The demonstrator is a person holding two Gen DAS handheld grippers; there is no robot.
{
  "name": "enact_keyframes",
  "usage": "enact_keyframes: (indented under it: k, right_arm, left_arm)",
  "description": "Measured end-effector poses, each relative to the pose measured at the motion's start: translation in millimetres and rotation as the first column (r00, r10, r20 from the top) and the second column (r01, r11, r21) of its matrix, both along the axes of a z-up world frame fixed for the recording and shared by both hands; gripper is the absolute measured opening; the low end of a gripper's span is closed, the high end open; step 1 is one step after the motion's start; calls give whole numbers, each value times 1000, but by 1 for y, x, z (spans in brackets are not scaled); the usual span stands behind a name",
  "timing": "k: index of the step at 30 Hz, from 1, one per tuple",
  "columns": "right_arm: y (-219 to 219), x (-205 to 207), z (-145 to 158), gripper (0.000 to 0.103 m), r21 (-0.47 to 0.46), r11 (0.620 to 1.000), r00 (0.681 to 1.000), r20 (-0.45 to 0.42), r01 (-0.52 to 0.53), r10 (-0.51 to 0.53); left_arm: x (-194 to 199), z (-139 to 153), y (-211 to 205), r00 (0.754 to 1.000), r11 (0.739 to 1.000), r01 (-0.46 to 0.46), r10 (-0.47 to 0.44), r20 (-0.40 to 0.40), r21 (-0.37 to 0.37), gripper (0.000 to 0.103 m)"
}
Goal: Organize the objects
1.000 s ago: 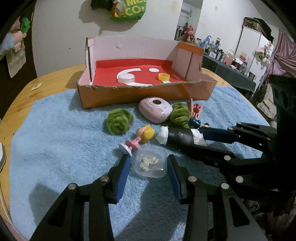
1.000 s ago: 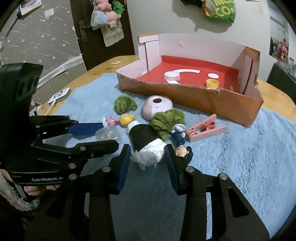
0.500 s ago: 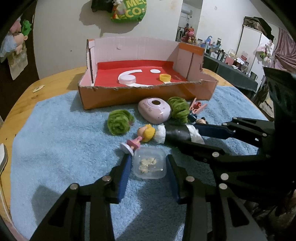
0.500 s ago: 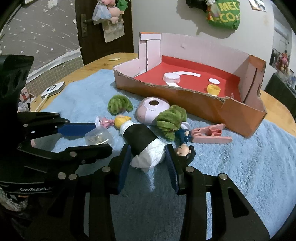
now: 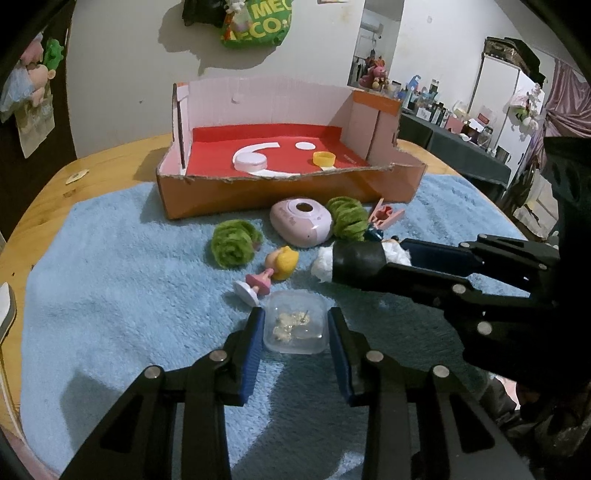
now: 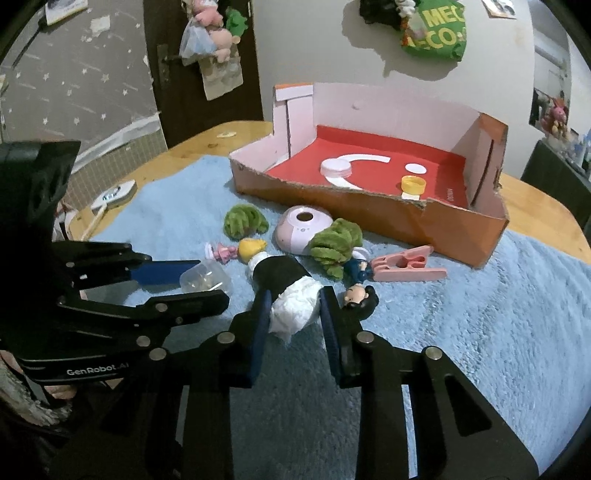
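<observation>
Down at the blue towel, the left gripper (image 5: 295, 334) has its blue rubber pads flanking a small clear plastic tub (image 5: 295, 326) with rounded corners and pale bits inside; its jaws have just been closing, and the pads sit against the tub's sides. Beside it, the right gripper (image 6: 294, 317) has just closed too, pinching the crumpled white paper end of a glossy black bottle (image 6: 282, 275) lying on its side.

Around them lie two shaggy green tufts (image 5: 232, 248), a smooth pink domed gadget (image 5: 301, 221) with a round hole on top, a yellow-haired doll figure (image 5: 275, 267), a pink clothespin (image 6: 404, 266) and a small dark-haired figurine (image 6: 358, 295).

Behind stands a torn cardboard box (image 5: 280, 192), orange outside with a red floor, holding a white lid (image 5: 249, 161) and a yellow cap (image 5: 324, 158).

The fluffy blue towel (image 5: 110, 295) covers a rounded wooden table (image 5: 110, 162). A green foil bag (image 6: 436, 33) hangs on the grey wall.
</observation>
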State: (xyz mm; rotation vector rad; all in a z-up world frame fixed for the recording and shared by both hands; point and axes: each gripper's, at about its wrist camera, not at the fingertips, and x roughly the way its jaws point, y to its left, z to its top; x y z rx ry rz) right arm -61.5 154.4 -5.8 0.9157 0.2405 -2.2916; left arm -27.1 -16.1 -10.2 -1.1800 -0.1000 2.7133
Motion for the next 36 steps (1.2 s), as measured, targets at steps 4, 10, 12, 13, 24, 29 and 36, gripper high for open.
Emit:
enact_keyframes:
  k: [4, 10, 12, 13, 24, 29, 36]
  right_arm:
    - [4, 2, 7, 25, -23, 1000, 1000, -10, 9, -9]
    - [7, 4, 17, 25, -56, 998, 1000, -24, 12, -13]
    - [8, 4, 20, 25, -64, 998, 999, -28, 14, -16]
    - [9, 4, 21, 25, -67, 998, 999, -29, 15, -17]
    - [14, -1, 35, 25, -95, 995, 999, -46, 25, -29]
    - [16, -5, 41, 25, -101, 994, 998, -57, 31, -37]
    - [19, -10, 48, 25, -110, 993, 997, -70, 37, -45]
  left_arm:
    - [1, 3, 2, 1000, 1000, 4, -4, -9, -2, 36]
    - [2, 10, 2, 1000, 1000, 2, -2, -23, 2, 36]
    - [1, 13, 1, 1000, 1000, -1, 1, -30, 1, 36]
    - [1, 14, 0, 999, 1000, -3, 3, -32, 1, 36]
    - [-11, 27, -4, 998, 1000, -15, 15, -63, -10, 36]
    - [-21, 33, -7, 997, 1000, -20, 19, -69, -9, 36]
    - [-34, 43, -10, 996, 1000, -23, 23, -86, -6, 36]
